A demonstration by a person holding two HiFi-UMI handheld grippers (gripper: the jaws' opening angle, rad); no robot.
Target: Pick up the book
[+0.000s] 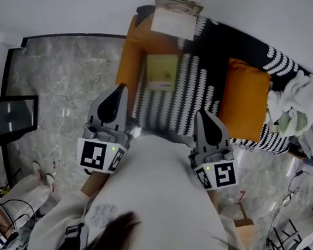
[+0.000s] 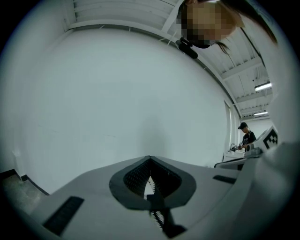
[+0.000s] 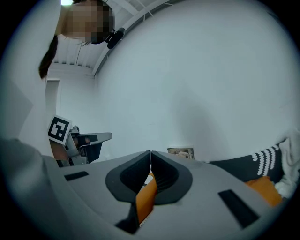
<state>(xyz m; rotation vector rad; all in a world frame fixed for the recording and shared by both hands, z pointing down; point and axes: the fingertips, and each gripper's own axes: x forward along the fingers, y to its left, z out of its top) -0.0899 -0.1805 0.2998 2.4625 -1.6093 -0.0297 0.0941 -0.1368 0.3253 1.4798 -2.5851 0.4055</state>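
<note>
Left tool [image 1: 122, 89] is shut. In the left gripper view its two tips [image 2: 150, 159] meet and nothing is held between them. It points level at a plain white wall [image 2: 117, 93]. The right tool [image 1: 201, 113] is shut too. In the right gripper view its tips [image 3: 150, 153] press together with nothing pinched. A bit of orange shows through the thin slit lower down. Each tool has a cube with black and white squares on it, one on the left [image 1: 99, 154] and one on the right [image 1: 219, 175].

Both tools sit just in front of the sofa [image 1: 134, 52], side by side and apart from each other. The left tool is near the sofa's left front corner. The right tool is near the middle of the sofa's front edge.

The book [image 1: 161, 72] is yellow-green. It lies flat on the sofa seat, on the black and white blanket [image 1: 196, 80], close to the sofa's orange left arm. No tool touches it. It is past the tips of both tools, between them and the sofa's back.

A second book or picture [image 1: 176, 16] leans at the back of the sofa, against the wall. An orange cushion [image 1: 244, 97] lies on the right part of the sofa seat. A heap of white cloth [image 1: 301, 95] is at the sofa's right end. The floor [image 1: 63, 76] beside the sofa is grey stone.
</note>
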